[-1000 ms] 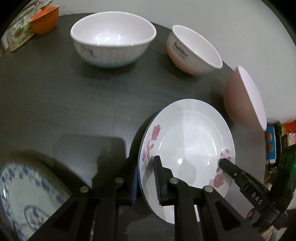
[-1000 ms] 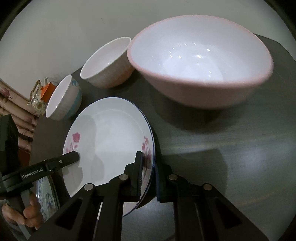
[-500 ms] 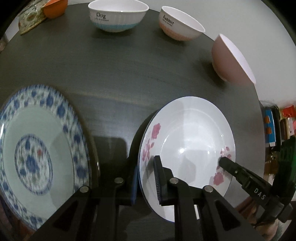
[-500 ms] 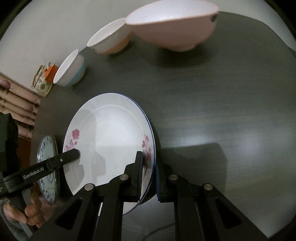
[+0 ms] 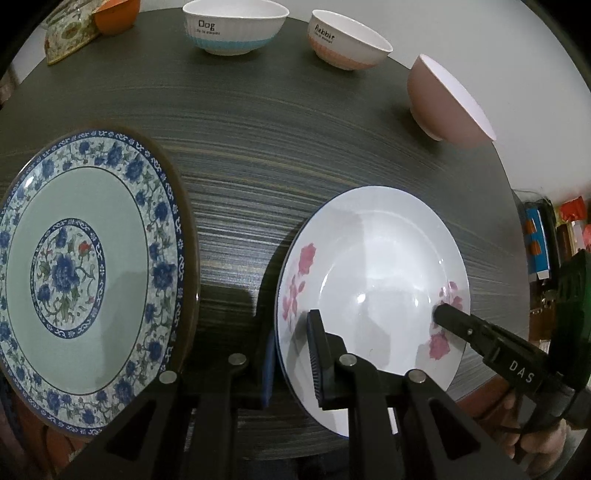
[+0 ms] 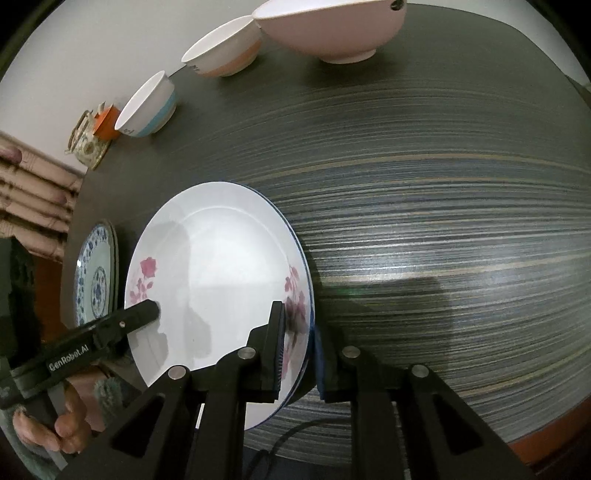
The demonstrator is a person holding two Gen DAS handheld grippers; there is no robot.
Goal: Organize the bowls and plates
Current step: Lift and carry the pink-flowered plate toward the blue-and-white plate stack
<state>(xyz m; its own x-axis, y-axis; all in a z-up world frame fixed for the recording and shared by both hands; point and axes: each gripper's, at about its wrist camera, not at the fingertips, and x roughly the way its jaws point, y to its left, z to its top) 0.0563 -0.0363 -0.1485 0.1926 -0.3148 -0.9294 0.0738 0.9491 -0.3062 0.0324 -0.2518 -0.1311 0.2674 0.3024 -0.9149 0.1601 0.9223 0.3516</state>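
Note:
A white plate with pink flowers (image 5: 373, 266) (image 6: 221, 266) is held tilted over the near part of the dark table (image 5: 295, 147). My left gripper (image 5: 291, 343) is shut on its left rim, one pad on the face and one behind. My right gripper (image 6: 299, 347) straddles the opposite rim; its jaws are starting to open, the pads still close against the rim. Each wrist view shows the other gripper's finger (image 5: 465, 328) (image 6: 136, 317) lying on the plate's face. A blue-patterned plate (image 5: 74, 277) (image 6: 94, 280) lies just left of the white one.
Along the far edge stand a blue-banded "Dog" bowl (image 5: 232, 29), an orange-banded "Rabbit" bowl (image 5: 347, 44) and a larger pink bowl (image 5: 443, 99). An orange dish (image 5: 114, 14) and a patterned box (image 5: 66, 37) sit at the far left corner. A hand (image 6: 70, 432) holds the left gripper.
Both grippers have carried the white plate toward the near edge and the blue-patterned plate, which has come fully into the left wrist view. The bowls now lie farther away.

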